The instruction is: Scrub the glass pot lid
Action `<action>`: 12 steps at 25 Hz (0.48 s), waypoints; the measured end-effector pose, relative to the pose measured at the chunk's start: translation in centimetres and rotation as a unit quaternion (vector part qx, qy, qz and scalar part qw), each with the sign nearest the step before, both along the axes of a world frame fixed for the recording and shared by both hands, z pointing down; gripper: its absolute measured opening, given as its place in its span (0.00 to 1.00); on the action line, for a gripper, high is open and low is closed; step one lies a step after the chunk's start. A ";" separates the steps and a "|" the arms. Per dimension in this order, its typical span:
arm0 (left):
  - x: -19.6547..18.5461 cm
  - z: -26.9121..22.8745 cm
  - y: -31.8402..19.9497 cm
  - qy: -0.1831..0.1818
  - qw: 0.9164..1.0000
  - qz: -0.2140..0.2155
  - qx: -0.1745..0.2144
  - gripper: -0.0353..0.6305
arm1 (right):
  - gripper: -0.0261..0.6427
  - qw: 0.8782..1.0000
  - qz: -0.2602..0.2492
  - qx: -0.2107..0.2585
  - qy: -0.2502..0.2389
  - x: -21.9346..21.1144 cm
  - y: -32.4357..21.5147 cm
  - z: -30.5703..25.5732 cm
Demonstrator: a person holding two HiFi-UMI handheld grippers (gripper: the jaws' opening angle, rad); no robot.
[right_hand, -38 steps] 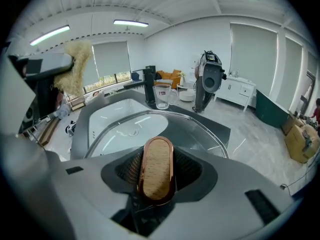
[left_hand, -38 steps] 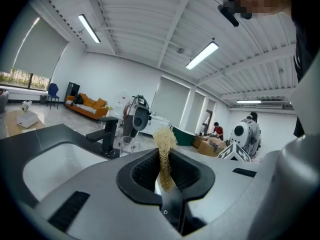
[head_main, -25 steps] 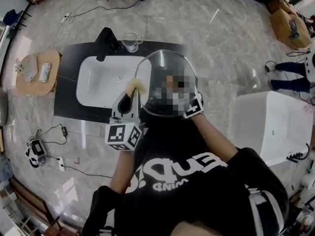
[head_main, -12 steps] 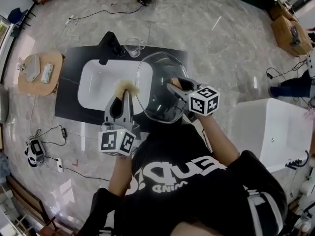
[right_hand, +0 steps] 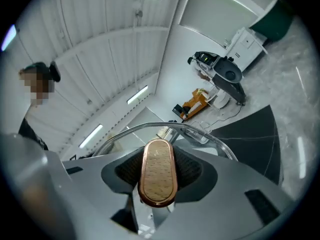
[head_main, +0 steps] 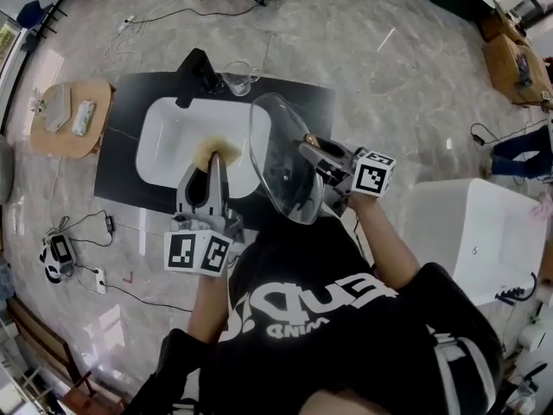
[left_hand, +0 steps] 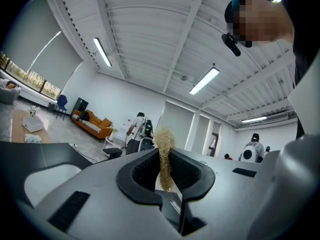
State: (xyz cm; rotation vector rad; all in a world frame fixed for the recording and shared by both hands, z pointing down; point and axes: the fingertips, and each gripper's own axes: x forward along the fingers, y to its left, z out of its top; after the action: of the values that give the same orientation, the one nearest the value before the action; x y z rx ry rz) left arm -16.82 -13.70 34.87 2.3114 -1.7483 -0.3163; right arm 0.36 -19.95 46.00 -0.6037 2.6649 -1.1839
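Note:
The glass pot lid [head_main: 283,158] stands nearly on edge over the white sink [head_main: 168,132]. My right gripper [head_main: 315,152] is shut on its knob from the right. In the right gripper view the oval wooden knob [right_hand: 158,176] fills the gap between the jaws of the right gripper [right_hand: 159,170], with the lid's rim [right_hand: 200,133] arching behind. My left gripper [head_main: 212,164] is shut on a tuft of yellow fibrous scrubber [head_main: 216,150], just left of the lid's face; whether it touches the glass I cannot tell. The scrubber [left_hand: 164,156] sticks up from the shut left gripper [left_hand: 165,171].
The sink sits in a black counter [head_main: 117,184] with a black faucet [head_main: 197,66] and a glass cup [head_main: 238,78] at its far edge. A small wooden table [head_main: 69,124] stands left, a white tub [head_main: 471,232] right. Cables lie on the marble floor.
The lid has turned from facing the camera to nearly edge-on as the right gripper rolled. The left gripper with the scrubber has shifted left, away from the lid's middle.

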 end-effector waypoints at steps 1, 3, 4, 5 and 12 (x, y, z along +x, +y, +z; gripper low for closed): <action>0.4 -0.1 -0.1 0.000 1.000 0.006 0.001 0.13 | 0.30 0.999 0.001 -0.016 -0.028 0.1 -0.1 -0.2; 1.0 -0.3 -0.2 0.000 1.000 0.017 0.004 0.13 | 0.30 0.996 0.006 -0.042 -0.079 0.3 -0.1 -0.8; 1.4 -0.4 -0.2 0.000 1.000 0.023 0.005 0.13 | 0.30 0.994 0.010 -0.050 -0.099 0.4 -0.2 -1.2; 1.7 -0.4 -0.2 -0.001 1.000 0.029 0.005 0.13 | 0.30 0.992 0.013 -0.057 -0.114 0.5 -0.2 -1.4; 4.3 -0.3 -0.2 -0.004 0.996 0.087 0.004 0.13 | 0.30 0.978 0.037 -0.090 -0.182 1.2 -0.2 -1.7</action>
State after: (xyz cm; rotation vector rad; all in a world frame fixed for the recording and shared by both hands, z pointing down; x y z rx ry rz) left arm -12.55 -13.86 34.57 2.4519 -1.5381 -0.2845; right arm 1.52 -20.17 44.32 -0.4549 2.2304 -1.3742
